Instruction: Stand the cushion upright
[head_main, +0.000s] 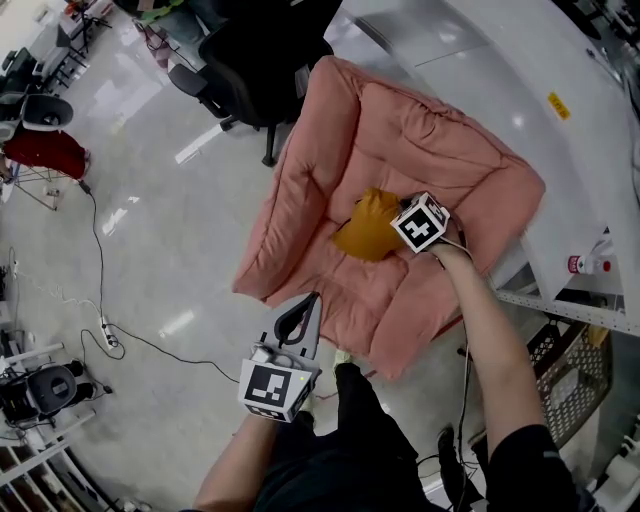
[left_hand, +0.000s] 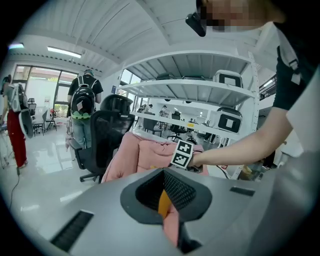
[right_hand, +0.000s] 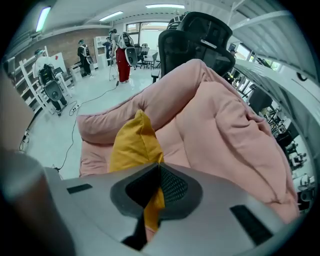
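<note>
A small yellow cushion (head_main: 368, 225) lies on the seat of a big pink padded floor chair (head_main: 400, 130). My right gripper (head_main: 402, 236) reaches down onto the cushion's right edge and is shut on it. In the right gripper view, yellow fabric (right_hand: 132, 142) rises from between the pads of the right gripper (right_hand: 159, 187), with the pink backrest (right_hand: 225, 115) behind. My left gripper (head_main: 312, 300) hovers off the chair's front edge, jaws together and holding nothing. From the left gripper (left_hand: 164, 192) the pink chair (left_hand: 145, 152) lies ahead.
A black office chair (head_main: 255, 50) stands behind the pink chair. White shelving (head_main: 520, 80) runs along the right, with a wire basket (head_main: 575, 375) at its foot. Cables (head_main: 100, 260) trail over the floor at left. People (left_hand: 85, 105) stand farther back.
</note>
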